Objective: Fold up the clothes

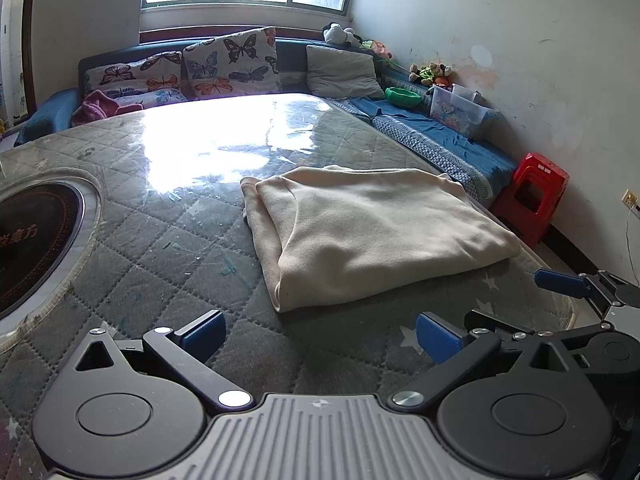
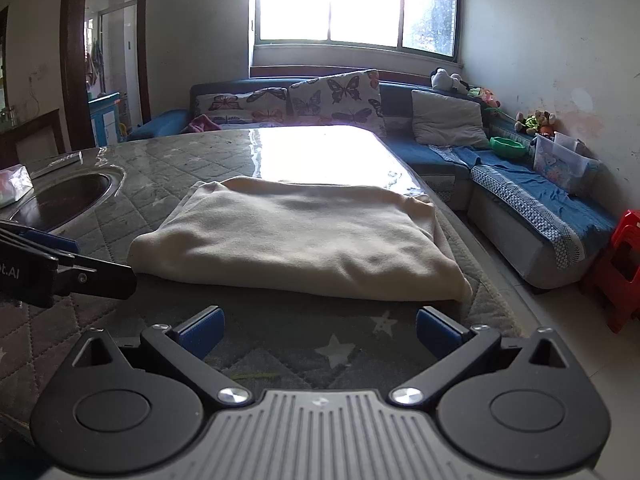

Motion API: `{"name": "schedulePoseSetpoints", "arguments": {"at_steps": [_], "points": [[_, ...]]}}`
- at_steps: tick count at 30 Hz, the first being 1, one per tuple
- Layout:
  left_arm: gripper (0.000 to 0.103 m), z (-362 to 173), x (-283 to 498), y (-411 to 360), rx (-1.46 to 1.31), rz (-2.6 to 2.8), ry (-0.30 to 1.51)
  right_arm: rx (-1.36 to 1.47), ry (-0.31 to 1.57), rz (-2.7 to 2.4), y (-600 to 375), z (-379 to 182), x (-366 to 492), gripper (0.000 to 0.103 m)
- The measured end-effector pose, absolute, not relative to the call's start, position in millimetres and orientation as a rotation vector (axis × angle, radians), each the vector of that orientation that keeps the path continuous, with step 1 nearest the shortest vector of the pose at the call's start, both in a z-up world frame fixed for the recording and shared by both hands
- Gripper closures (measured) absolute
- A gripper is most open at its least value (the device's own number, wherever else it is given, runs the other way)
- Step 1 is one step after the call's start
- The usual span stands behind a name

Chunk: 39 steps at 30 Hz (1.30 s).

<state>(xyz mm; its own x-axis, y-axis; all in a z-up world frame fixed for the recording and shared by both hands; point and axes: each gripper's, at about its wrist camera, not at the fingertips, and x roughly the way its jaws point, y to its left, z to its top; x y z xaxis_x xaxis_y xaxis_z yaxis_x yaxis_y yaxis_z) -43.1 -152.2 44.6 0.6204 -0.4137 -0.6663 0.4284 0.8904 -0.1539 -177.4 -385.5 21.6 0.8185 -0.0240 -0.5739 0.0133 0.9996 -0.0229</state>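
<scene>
left gripper (image 1: 320, 338) held low, just short of the near edge of the folded cream garment (image 1: 372, 232), blue pads spread wide, nothing between them; right gripper (image 2: 318, 332) likewise low and level before the same near edge, jaws wide apart and empty, set to the right of the left one, both pointing toward the garment, neither touching it

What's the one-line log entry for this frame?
garment: cream, folded, flat on table | left gripper: open, empty | right gripper: open, empty | contact: none
</scene>
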Motion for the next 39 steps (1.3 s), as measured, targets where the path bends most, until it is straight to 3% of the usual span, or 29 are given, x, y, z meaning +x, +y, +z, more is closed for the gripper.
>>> {"name": "schedulePoseSetpoints", "arguments": {"at_steps": [39], "points": [[0.0, 49.6, -67.7, -156.2, 0.089, -0.477, 0.718, 0.034, 0.565, -0.06, -380.6, 23.2, -192.4, 0.0]]}}
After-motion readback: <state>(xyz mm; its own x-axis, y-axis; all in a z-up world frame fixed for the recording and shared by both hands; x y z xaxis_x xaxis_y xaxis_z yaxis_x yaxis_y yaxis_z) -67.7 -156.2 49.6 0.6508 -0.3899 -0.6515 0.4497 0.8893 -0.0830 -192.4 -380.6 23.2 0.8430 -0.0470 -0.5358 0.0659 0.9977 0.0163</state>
